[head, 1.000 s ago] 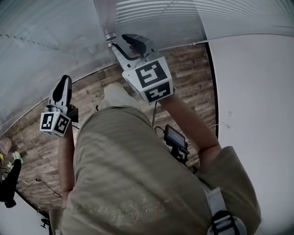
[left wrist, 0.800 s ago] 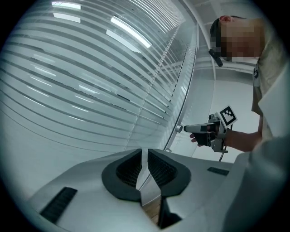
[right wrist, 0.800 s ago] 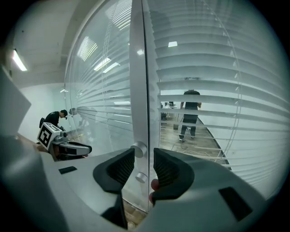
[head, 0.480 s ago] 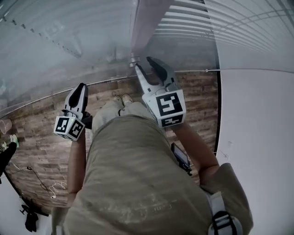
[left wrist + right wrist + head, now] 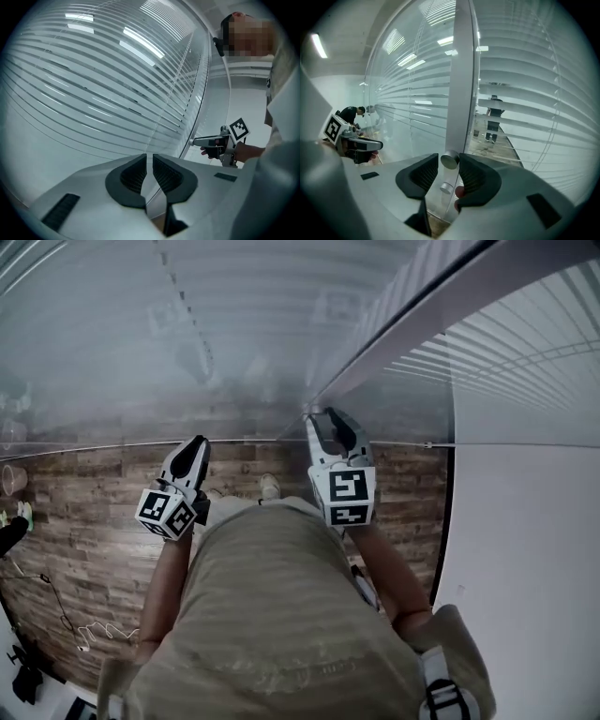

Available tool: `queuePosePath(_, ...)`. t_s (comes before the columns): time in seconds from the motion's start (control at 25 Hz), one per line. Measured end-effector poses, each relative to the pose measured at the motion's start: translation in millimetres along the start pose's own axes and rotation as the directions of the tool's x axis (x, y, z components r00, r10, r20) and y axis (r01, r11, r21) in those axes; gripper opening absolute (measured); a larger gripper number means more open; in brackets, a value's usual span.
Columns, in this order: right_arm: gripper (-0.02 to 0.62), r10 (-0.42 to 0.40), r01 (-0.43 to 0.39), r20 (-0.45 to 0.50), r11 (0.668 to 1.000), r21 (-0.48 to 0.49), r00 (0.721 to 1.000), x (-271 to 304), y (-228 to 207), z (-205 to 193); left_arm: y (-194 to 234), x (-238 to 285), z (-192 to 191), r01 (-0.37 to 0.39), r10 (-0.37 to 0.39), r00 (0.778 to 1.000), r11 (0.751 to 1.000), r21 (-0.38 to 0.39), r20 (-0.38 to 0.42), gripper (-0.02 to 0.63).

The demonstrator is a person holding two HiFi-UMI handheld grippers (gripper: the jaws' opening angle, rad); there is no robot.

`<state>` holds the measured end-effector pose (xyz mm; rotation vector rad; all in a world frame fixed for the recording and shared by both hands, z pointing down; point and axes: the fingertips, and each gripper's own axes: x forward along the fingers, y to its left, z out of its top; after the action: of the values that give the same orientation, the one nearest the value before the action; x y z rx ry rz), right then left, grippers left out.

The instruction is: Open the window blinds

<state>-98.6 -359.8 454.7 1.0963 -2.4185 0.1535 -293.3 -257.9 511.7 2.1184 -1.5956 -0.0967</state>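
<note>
here the right tool, jaws just opening, straddles the knob at the frame edge; left tool seemingly closed, empty.

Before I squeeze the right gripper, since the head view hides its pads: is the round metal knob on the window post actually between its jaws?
Observer: Yes. The knob sits between the right gripper's jaws, which have just been opening; a gap shows beside it.
Operator: And the left gripper, is it carrying anything?
Observer: No. Its jaws stand nearly together with nothing between them.
</note>
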Motion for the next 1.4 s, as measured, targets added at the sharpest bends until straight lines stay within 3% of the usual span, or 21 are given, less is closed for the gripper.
queuePosePath(0.16,0.132,-0.096,0.096,-0.007,0.995,0.026,0.995,10,-1,-10,14,-3,-3,0.043,-0.042,0.998,0.999,0.006,-0.035,0.037)
queuePosePath(0.24,0.124,-0.09,0.09,-0.006,0.984,0.156,0.996,10,-8,-7,14,-2,5,0.068,-0.067,0.996,0.998,0.016,-0.063,0.037)
queuePosePath(0.28,0.123,-0.057,0.054,0.001,0.956,0.289,0.998,10,-15,-6,14,2,8,0.08,-0.078,0.994,0.997,0.018,-0.074,0.037)
queuePosePath(0.32,0.123,-0.009,-0.003,0.025,0.888,0.459,1.0,11,-22,-5,15,5,12,0.091,-0.09,0.993,0.996,0.017,-0.082,0.037)
queuePosePath(0.4,0.123,0.067,-0.132,0.116,0.658,0.741,0.991,12,-32,-1,20,7,17,0.111,-0.11,0.99,0.994,0.012,-0.09,0.037)
queuePosePath(0.44,0.123,0.078,-0.173,0.156,0.569,0.804,0.985,13,-32,3,24,5,19,0.119,-0.118,0.989,0.993,0.008,-0.092,0.037)
queuePosePath(0.48,0.123,0.074,-0.189,0.177,0.533,0.825,0.981,14,-28,8,30,0,22,0.127,-0.126,0.987,0.992,0.005,-0.095,0.037)
queuePosePath(0.52,0.123,0.063,-0.184,0.179,0.546,0.818,0.982,15,-22,12,36,-5,25,0.135,-0.134,0.986,0.991,0.004,-0.099,0.037)
queuePosePath(0.56,0.123,0.046,-0.163,0.169,0.59,0.791,0.985,16,-15,16,42,-9,28,0.144,-0.142,0.985,0.99,0.005,-0.102,0.037)
queuePosePath(0.72,0.155,-0.076,0.029,0.07,0.858,0.513,0.995,10,2,18,46,-21,33,0.159,-0.157,0.981,0.987,0.002,-0.111,0.037)
queuePosePath(0.8,0.155,-0.189,0.176,0.014,0.938,0.299,0.982,14,-1,15,49,-19,32,0.159,-0.158,0.981,0.987,-0.001,-0.113,0.037)
queuePosePath(0.88,0.133,-0.268,0.264,-0.002,0.948,0.179,0.963,23,-8,12,54,-13,31,0.161,-0.16,0.981,0.987,0.003,-0.113,0.037)
queuePosePath(0.96,0.129,-0.242,0.228,0.008,0.926,0.301,0.97,26,-11,8,57,-13,29,0.16,-0.158,0.98,0.987,0.008,-0.119,0.037)
queuePosePath(1.0,0.129,-0.192,0.16,0.027,0.878,0.45,0.981,24,-12,6,56,-14,30,0.159,-0.157,0.98,0.987,0.01,-0.121,0.037)
queuePosePath(1.08,0.127,-0.086,-0.023,0.108,0.666,0.745,0.99,13,-17,14,48,-20,39,0.164,-0.161,0.979,0.986,0.013,-0.121,0.037)
queuePosePath(1.12,0.127,-0.055,-0.097,0.154,0.564,0.82,0.987,6,-18,23,42,-24,46,0.169,-0.167,0.979,0.985,0.012,-0.119,0.037)
queuePosePath(1.16,0.127,-0.037,-0.143,0.188,0.51,0.848,0.981,0,-18,33,37,-28,52,0.175,-0.173,0.978,0.984,0.012,-0.117,0.037)
queuePosePath(1.2,0.127,-0.03,-0.162,0.205,0.507,0.847,0.978,-6,-16,41,33,-32,56,0.181,-0.178,0.977,0.983,0.011,-0.116,0.037)
queuePosePath(1.24,0.127,-0.03,-0.161,0.21,0.539,0.827,0.977,-9,-13,46,29,-34,59,0.186,-0.184,0.976,0.982,0.012,-0.116,0.037)
queuePosePath(1.32,0.131,-0.05,-0.111,0.193,0.664,0.739,0.98,-13,-8,47,26,-35,57,0.195,-0.192,0.974,0.981,0.013,-0.121,0.037)
queuePosePath(1.4,0.149,-0.098,-0.005,0.15,0.823,0.569,0.984,-15,-3,45,24,-33,53,0.2,-0.196,0.973,0.98,0.015,-0.124,0.037)
